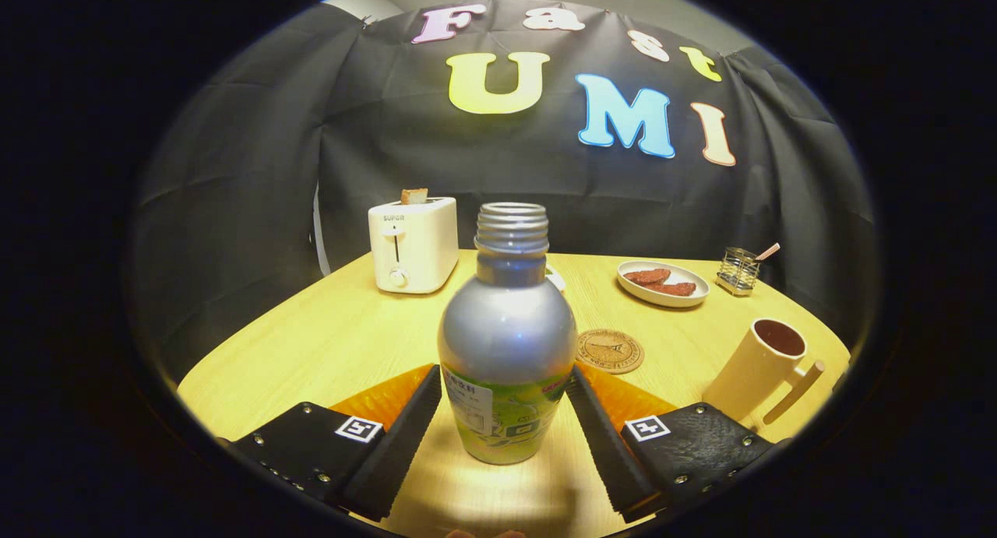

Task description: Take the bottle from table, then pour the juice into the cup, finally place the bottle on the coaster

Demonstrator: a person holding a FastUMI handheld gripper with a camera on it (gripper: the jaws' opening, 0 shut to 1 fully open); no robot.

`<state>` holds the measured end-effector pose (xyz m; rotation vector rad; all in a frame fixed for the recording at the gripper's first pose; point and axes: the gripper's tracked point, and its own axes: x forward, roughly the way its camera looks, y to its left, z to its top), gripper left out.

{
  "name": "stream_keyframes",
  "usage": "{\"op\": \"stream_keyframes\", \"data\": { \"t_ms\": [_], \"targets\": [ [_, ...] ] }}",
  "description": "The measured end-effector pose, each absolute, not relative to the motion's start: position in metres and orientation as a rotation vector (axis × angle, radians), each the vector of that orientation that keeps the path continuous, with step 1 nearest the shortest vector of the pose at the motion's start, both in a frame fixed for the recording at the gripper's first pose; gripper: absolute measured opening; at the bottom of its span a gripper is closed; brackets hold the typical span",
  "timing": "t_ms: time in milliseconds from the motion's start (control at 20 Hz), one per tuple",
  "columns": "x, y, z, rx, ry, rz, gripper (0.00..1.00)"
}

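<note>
An uncapped bottle (506, 343) with a silvery upper body and a green label stands upright between my fingers. My gripper (505, 378) is shut on the bottle, and both fingertips (427, 390) press against its lower sides. Whether its base rests on the table or hangs just above it is unclear. A round cork coaster (610, 351) lies on the wooden table (327, 343) just beyond the bottle, to its right. Further right stands a cream cup (759, 370) with a handle and dark liquid inside.
At the back left stands a white toaster (413, 246) with a slice of bread sticking out. At the back right are a white plate (662, 283) with brown food and a small wire holder (737, 271). The table edge curves round near the cup.
</note>
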<state>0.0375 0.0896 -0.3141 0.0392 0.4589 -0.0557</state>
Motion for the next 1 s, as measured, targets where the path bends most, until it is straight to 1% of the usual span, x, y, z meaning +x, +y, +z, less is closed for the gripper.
{"op": "stream_keyframes", "data": {
  "t_ms": [250, 300, 350, 500, 750, 800, 1000],
  "targets": [
    [0.031, 0.09, -0.324, 0.049, 0.499, -0.077, 0.97],
    [0.033, 0.092, -0.324, 0.047, 0.497, -0.069, 0.9],
    [0.034, 0.093, -0.324, 0.04, 0.499, -0.067, 0.85],
    [0.035, 0.096, -0.326, 0.044, 0.505, -0.051, 0.8],
    [0.038, 0.108, -0.318, 0.096, 0.538, 0.014, 0.76],
    [0.039, 0.107, -0.31, 0.093, 0.528, 0.013, 0.74],
    [0.046, 0.091, -0.273, 0.091, 0.48, -0.026, 0.74]
  ]
}}
